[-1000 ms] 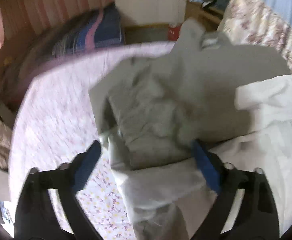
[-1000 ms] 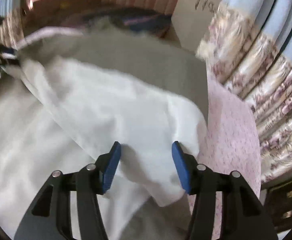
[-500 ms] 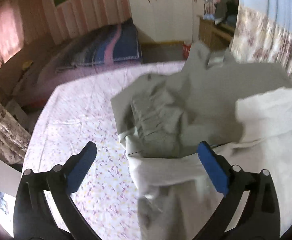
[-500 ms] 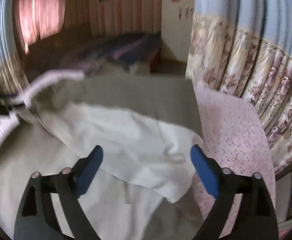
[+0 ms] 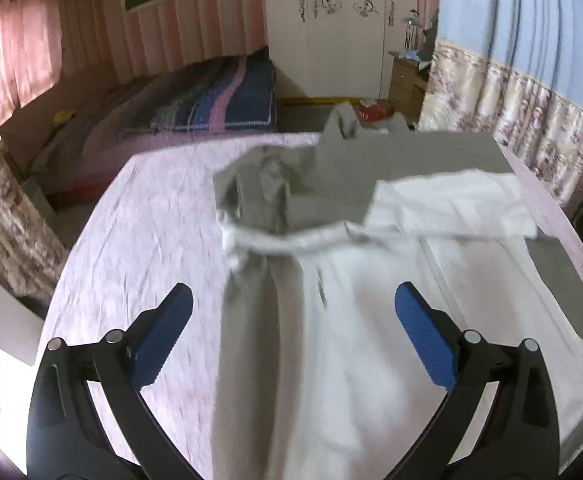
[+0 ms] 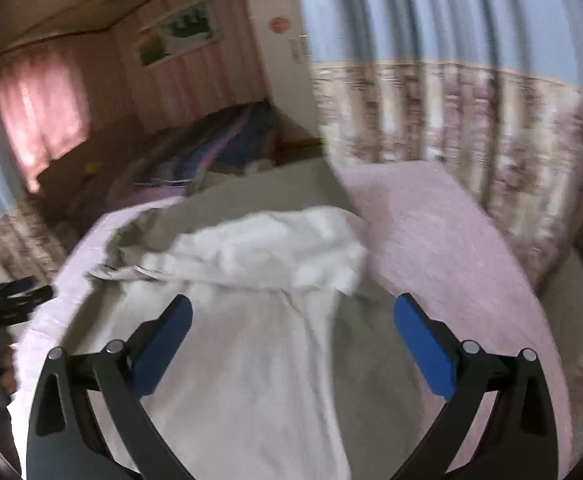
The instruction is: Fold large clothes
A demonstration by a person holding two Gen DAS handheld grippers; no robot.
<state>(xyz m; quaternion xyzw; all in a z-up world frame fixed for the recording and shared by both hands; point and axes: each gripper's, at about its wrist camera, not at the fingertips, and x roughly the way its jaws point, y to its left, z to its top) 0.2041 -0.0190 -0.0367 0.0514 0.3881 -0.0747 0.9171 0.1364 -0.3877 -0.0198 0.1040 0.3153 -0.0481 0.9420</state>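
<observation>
garment [image 5: 331,344] is lying spread over the pink floral bedsheet [image 5: 147,240], a large pale grey-and-white piece, and it is looking only partly folded; a white flap [image 5: 451,204] is lying turned over across its far part, while a rumpled grey bunch [image 5: 259,184] is sitting loose at the far left corner; judging by this, one fold is in place and the squaring-up and further folds are remaining to be done; the near half is running long and unfolded toward both cameras; the left gripper [image 5: 293,330] is hovering above the near left part of the cloth with its jaws spread wide and nothing between them; the right gripper [image 6: 293,330] is hanging over the white middle of the cloth, its jaws likewise spread and gripping nothing; in the right wrist view the left gripper is showing dimly at the left edge; no basket, box or other container is showing near the cloth; a wardrobe [image 5: 331,28] is standing closed at the far wall, its contents hidden.
</observation>
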